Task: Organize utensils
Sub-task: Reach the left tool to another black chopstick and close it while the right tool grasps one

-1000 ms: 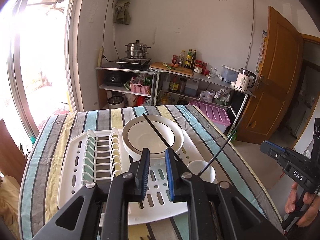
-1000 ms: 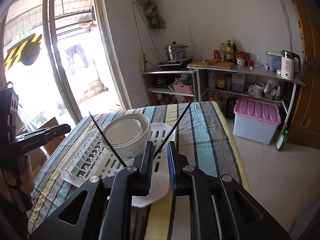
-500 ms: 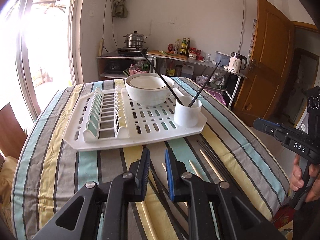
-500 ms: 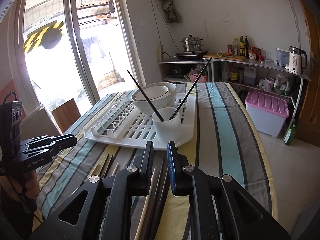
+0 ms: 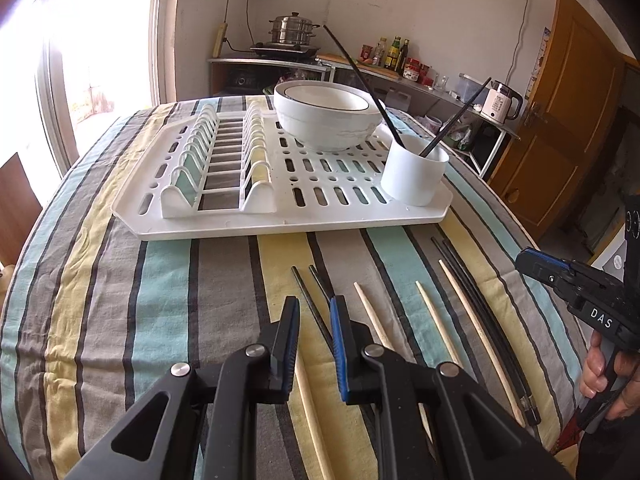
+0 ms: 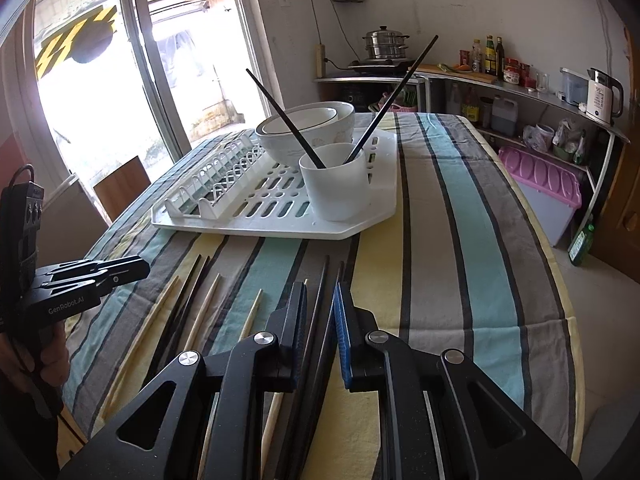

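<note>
Striped cloth [image 5: 120,300] in grey, teal and yellow covers my table, and behind it the room shows a bright sliding glass door [image 6: 120,80], a white wall, a metal shelf [image 6: 520,92] with a steamer pot [image 5: 294,30], bottles and a kettle [image 6: 602,96], and a wooden door [image 5: 560,120]. On the cloth sits a white dish rack [image 5: 224,220], carrying stacked white bowls [image 5: 328,116] and a white cup [image 5: 414,174] with two black chopsticks [image 6: 292,124] leaning out of it. Nearer me, loose chopsticks [image 5: 428,312], some pale wood and some black, lie side by side on the cloth. My left tongs [image 5: 315,308] and right tongs [image 6: 320,294] both hover just above these, jaws a narrow gap apart, gripping nothing.
</note>
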Available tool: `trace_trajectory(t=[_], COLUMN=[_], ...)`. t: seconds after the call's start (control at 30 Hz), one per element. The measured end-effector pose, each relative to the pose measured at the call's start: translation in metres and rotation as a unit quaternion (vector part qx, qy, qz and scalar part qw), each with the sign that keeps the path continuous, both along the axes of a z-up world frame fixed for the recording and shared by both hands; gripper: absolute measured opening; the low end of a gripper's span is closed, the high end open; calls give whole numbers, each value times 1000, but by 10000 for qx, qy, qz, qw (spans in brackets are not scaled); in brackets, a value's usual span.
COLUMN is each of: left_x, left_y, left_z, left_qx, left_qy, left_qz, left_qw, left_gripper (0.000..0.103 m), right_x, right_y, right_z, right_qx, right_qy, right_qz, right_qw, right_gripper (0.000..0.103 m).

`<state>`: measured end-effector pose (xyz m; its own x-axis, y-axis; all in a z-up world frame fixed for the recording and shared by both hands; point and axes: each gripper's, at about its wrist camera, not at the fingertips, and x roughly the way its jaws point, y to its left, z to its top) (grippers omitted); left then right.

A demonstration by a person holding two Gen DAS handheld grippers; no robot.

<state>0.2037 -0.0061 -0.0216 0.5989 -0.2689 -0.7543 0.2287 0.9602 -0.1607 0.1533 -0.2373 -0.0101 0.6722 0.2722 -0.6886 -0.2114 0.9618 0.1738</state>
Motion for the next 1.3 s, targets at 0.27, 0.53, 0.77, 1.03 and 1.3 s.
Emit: trace_trajectory(t=[0.27,0.53,0.77,1.03,1.3], left_x=[29,35,36,38,41], left_y=[-5,-9,-12,-26,-35], left_z=[-26,-28,-28,-29,-30], left_qx=[175,252,379,739,983], left_qy=[447,467,407,371,287], left_qz=[127,140,147,84,159], left_qw=[9988,9985,9983,9965,9946], left_gripper=[15,15,15,16,14], right_x=[30,46,54,61,66], right_y=[-1,8,14,22,27], right_z=[-27,-38,-43,-42,-42], right_qx=[-144,-263,-506,-820,-975], right_qy=[454,639,716,771,806], right_qz=[-9,131,130,104,110], right_qw=[9989,9975,9961,9936,9919], right_gripper=[14,14,14,13,6])
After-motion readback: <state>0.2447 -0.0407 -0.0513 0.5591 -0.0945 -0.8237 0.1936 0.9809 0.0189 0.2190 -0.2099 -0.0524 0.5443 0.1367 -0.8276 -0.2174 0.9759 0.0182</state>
